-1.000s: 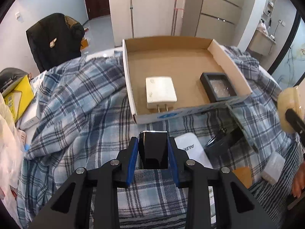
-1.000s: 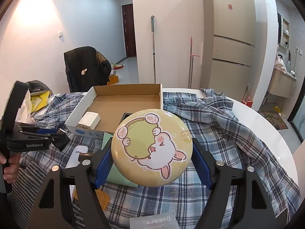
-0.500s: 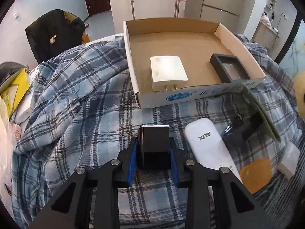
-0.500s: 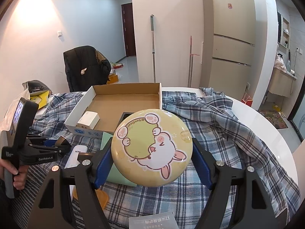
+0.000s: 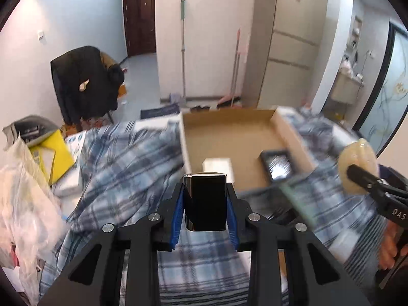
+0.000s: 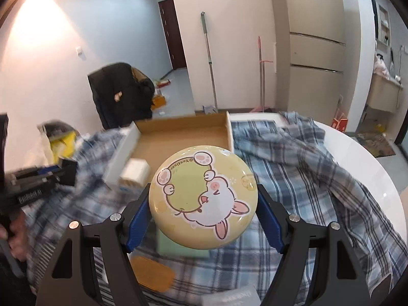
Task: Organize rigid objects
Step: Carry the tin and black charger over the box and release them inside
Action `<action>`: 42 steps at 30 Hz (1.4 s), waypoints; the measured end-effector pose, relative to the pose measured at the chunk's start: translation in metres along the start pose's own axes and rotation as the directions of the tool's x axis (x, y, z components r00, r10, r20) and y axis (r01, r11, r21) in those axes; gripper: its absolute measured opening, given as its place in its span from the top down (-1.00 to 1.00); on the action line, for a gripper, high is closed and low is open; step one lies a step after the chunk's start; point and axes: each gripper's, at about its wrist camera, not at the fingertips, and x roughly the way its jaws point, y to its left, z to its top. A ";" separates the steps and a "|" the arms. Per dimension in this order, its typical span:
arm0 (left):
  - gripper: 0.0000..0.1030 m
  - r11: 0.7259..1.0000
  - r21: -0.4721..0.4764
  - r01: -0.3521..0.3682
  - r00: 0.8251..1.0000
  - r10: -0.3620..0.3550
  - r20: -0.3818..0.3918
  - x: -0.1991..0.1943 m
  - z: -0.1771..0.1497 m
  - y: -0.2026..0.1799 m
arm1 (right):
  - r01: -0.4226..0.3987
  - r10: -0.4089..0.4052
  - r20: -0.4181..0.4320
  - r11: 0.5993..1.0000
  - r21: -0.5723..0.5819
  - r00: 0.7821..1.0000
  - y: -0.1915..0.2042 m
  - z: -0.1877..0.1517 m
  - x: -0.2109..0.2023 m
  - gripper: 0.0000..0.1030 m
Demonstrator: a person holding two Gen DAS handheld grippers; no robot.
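Left hand-held gripper (image 5: 205,201) clamps black glossy block (image 5: 205,201), right hand-held gripper (image 6: 204,199) clamps round tin (image 6: 204,196); hazard: smooth surfaces slipping before cardboard box (image 5: 290,132).

Plaid cloth (image 5: 132,168) motion-blurred throughout

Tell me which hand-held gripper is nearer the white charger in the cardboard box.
Left. The left hand-held gripper, clamping a black block, hangs just in front of the white charger. The right hand-held gripper, holding the round tin, sits farther off to the charger's right.
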 end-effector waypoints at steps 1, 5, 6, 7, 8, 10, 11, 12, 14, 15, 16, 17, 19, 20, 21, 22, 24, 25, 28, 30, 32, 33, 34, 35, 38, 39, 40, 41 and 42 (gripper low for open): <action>0.38 1.000 -0.002 0.008 1.000 -0.008 0.013 -0.001 0.007 -0.005 | 0.006 -0.006 0.016 1.000 -0.005 1.000 0.003 0.008 -0.002 -0.44; 0.38 1.000 -0.008 0.005 0.991 -0.004 0.133 -0.018 0.048 -0.021 | 0.045 -0.046 0.092 0.999 0.014 0.995 0.014 0.044 -0.007 -0.44; 0.38 1.000 -0.020 0.013 0.987 -0.009 0.163 -0.021 0.059 -0.024 | 0.034 -0.038 0.111 0.999 0.040 0.993 0.015 0.055 -0.006 -0.44; 0.38 0.999 -0.035 0.026 0.983 -0.019 0.182 -0.022 0.070 -0.026 | 0.024 -0.033 0.127 0.997 0.069 0.991 0.015 0.066 -0.004 -0.44; 0.38 0.998 -0.054 0.038 0.980 -0.027 0.197 -0.021 0.079 -0.025 | 0.019 -0.031 0.135 0.996 0.089 0.990 0.016 0.076 0.000 -0.44; 0.38 0.994 -0.098 0.056 0.975 -0.033 0.219 -0.018 0.096 -0.024 | 0.017 -0.029 0.138 0.996 0.091 0.990 0.021 0.100 0.014 -0.44; 0.38 0.989 -0.130 0.069 0.973 -0.038 0.229 -0.017 0.101 -0.022 | 0.021 -0.034 0.144 0.996 0.092 0.989 0.023 0.109 0.020 -0.44; 0.38 0.981 -0.169 0.091 0.970 -0.049 0.237 -0.014 0.105 -0.018 | 0.032 -0.048 0.154 0.994 0.106 0.987 0.021 0.115 0.027 -0.44; 0.38 0.976 -0.179 0.124 0.967 -0.078 0.241 -0.008 0.111 -0.017 | 0.058 -0.083 0.168 0.987 0.149 0.982 0.015 0.114 0.040 -0.44; 0.38 0.978 -0.172 0.122 0.966 -0.077 0.245 -0.001 0.114 -0.018 | 0.065 -0.091 0.164 0.985 0.159 0.982 0.012 0.111 0.049 -0.44; 0.38 0.980 -0.166 0.107 0.967 -0.064 0.245 0.004 0.114 -0.019 | 0.064 -0.088 0.153 0.985 0.159 0.984 0.009 0.106 0.058 -0.44; 0.38 0.985 -0.151 0.087 0.969 -0.049 0.243 0.012 0.113 -0.020 | 0.056 -0.077 0.141 0.987 0.150 0.987 0.006 0.101 0.066 -0.44; 0.38 0.995 -0.084 0.048 0.970 -0.026 0.243 0.033 0.107 -0.023 | 0.049 -0.060 0.106 0.994 0.098 0.993 0.004 0.088 0.086 -0.44; 0.38 0.998 -0.047 0.044 0.967 -0.030 0.253 0.043 0.102 -0.025 | 0.064 -0.068 0.072 0.996 0.064 0.995 0.005 0.083 0.100 -0.44; 0.38 0.999 -0.013 0.039 0.963 -0.034 0.268 0.053 0.097 -0.026 | 0.071 -0.073 0.040 0.996 0.045 0.997 0.004 0.079 0.111 -0.44; 0.38 0.999 0.016 0.036 0.962 -0.039 0.269 0.063 0.095 -0.028 | 0.062 -0.063 0.020 0.997 0.050 0.998 0.000 0.077 0.118 -0.44; 0.38 0.999 0.021 0.033 0.975 -0.037 0.219 0.086 0.090 -0.028 | 0.011 -0.009 -0.019 0.995 0.098 1.000 -0.011 0.074 0.134 -0.44; 0.38 0.999 0.013 0.032 0.980 -0.034 0.196 0.094 0.087 -0.028 | -0.004 0.008 -0.038 0.993 0.118 0.999 -0.015 0.072 0.140 -0.44; 0.38 0.999 -0.011 0.035 0.993 -0.034 0.113 0.121 0.082 -0.021 | 0.040 -0.034 -0.053 0.992 0.117 0.998 -0.021 0.066 0.150 -0.44; 0.38 0.999 -0.033 0.018 0.998 -0.016 0.063 0.138 0.079 -0.014 | 0.057 -0.052 -0.047 0.994 0.089 0.998 -0.018 0.063 0.153 -0.44; 0.38 0.998 -0.052 0.020 1.000 -0.020 0.018 0.151 0.074 -0.009 | 0.062 -0.059 -0.048 0.995 0.073 0.997 -0.013 0.062 0.154 -0.44; 0.38 0.998 -0.062 0.028 0.999 -0.029 -0.017 0.158 0.072 -0.006 | 0.060 -0.057 -0.047 0.996 0.067 0.997 -0.012 0.062 0.155 -0.44; 0.38 0.997 -0.072 0.024 0.998 -0.028 -0.051 0.164 0.070 -0.005 | 0.056 -0.053 -0.045 0.997 0.061 0.998 -0.009 0.061 0.156 -0.44; 0.38 0.997 -0.082 0.014 0.997 -0.020 -0.076 0.168 0.069 -0.003 | 0.051 -0.049 -0.041 0.997 0.055 0.998 -0.007 0.060 0.157 -0.44; 0.38 0.993 -0.110 -0.044 0.987 0.026 -0.159 0.182 0.064 0.002 | 0.062 -0.061 -0.034 0.998 0.026 0.998 0.000 0.060 0.161 -0.44; 0.38 0.993 -0.107 -0.040 0.986 0.022 -0.165 0.185 0.063 0.003 | 0.069 -0.069 -0.039 0.998 0.013 0.997 0.002 0.060 0.163 -0.44; 0.38 0.994 -0.102 -0.041 0.985 0.023 -0.171 0.187 0.062 0.003 | 0.071 -0.071 -0.042 0.997 0.005 0.997 0.001 0.060 0.166 -0.44; 0.38 0.994 -0.101 -0.049 0.984 0.031 -0.177 0.188 0.061 0.003 | 0.073 -0.073 -0.047 0.997 -0.002 0.996 0.002 0.059 0.167 -0.44; 0.38 0.993 -0.102 -0.054 0.984 0.035 -0.176 0.188 0.061 0.003 | 0.076 -0.076 -0.050 0.997 -0.004 0.996 0.002 0.059 0.168 -0.44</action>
